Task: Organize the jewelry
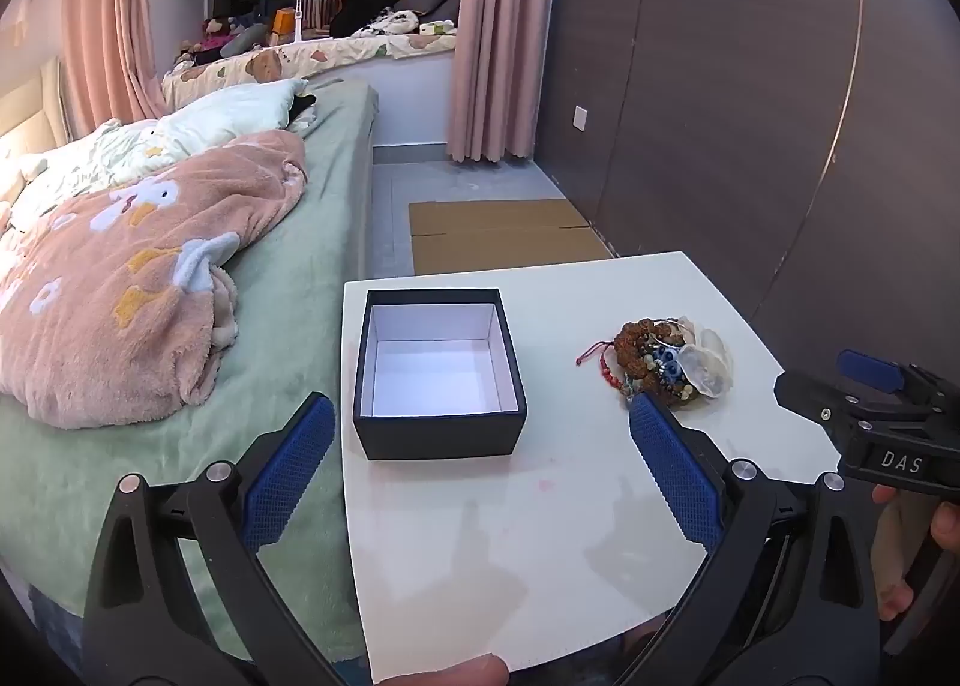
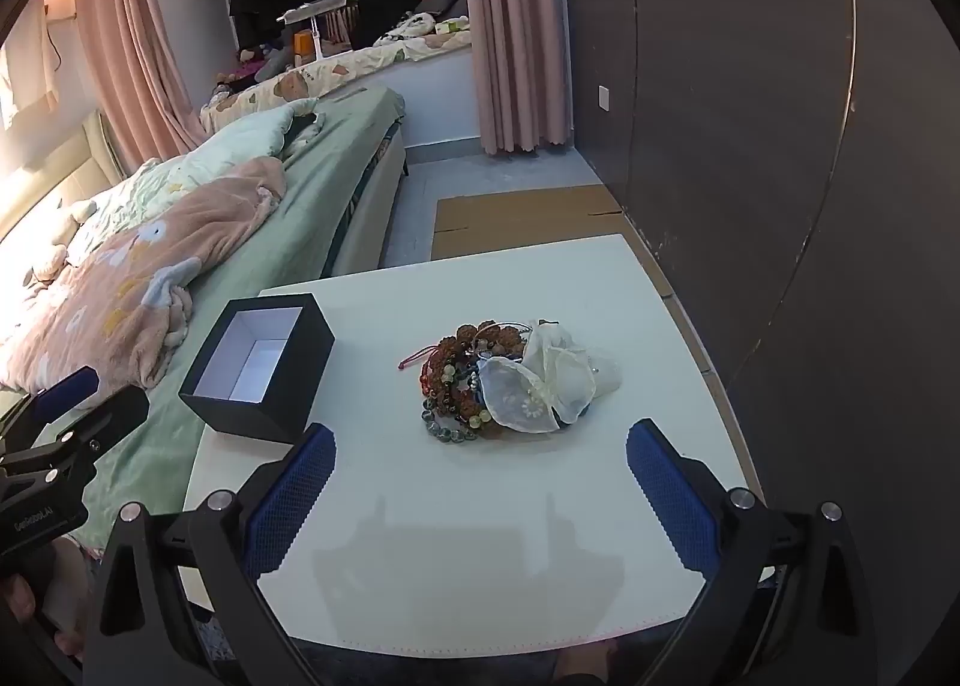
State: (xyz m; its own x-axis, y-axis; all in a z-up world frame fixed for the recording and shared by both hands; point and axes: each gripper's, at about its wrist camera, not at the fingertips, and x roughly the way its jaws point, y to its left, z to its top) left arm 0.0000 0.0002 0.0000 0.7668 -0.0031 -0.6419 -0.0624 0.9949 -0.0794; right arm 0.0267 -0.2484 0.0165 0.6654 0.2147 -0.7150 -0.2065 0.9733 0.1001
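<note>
Jewelry (image 2: 480, 380) is not yet between any fingers: the right gripper (image 2: 480, 482) has its blue pads (image 2: 672, 494) spread wide and holds nothing, and it hovers just in front of the pile. The left gripper (image 1: 480, 464) is also spread wide and holds nothing, with the black box (image 1: 438, 434) ahead of it between the two pads (image 1: 288, 470).

The pile lies on the white table (image 2: 480, 566), to the right of the box and well apart from it. It is a tangle of bead bracelets, brown, green and red, with a thin red cord (image 2: 414, 356) going out to the left and a soft white gauze pouch (image 2: 540, 386) resting on its right side. The box is open, and its white inside is empty.

I judge that the beads are light but loose and slippery, so they can slide out from a weak pinch. The pouch is soft and will fold. A good place to take hold is probably one thick brown bracelet (image 2: 474, 341) at the edge, so the strands come away one at a time.
</note>
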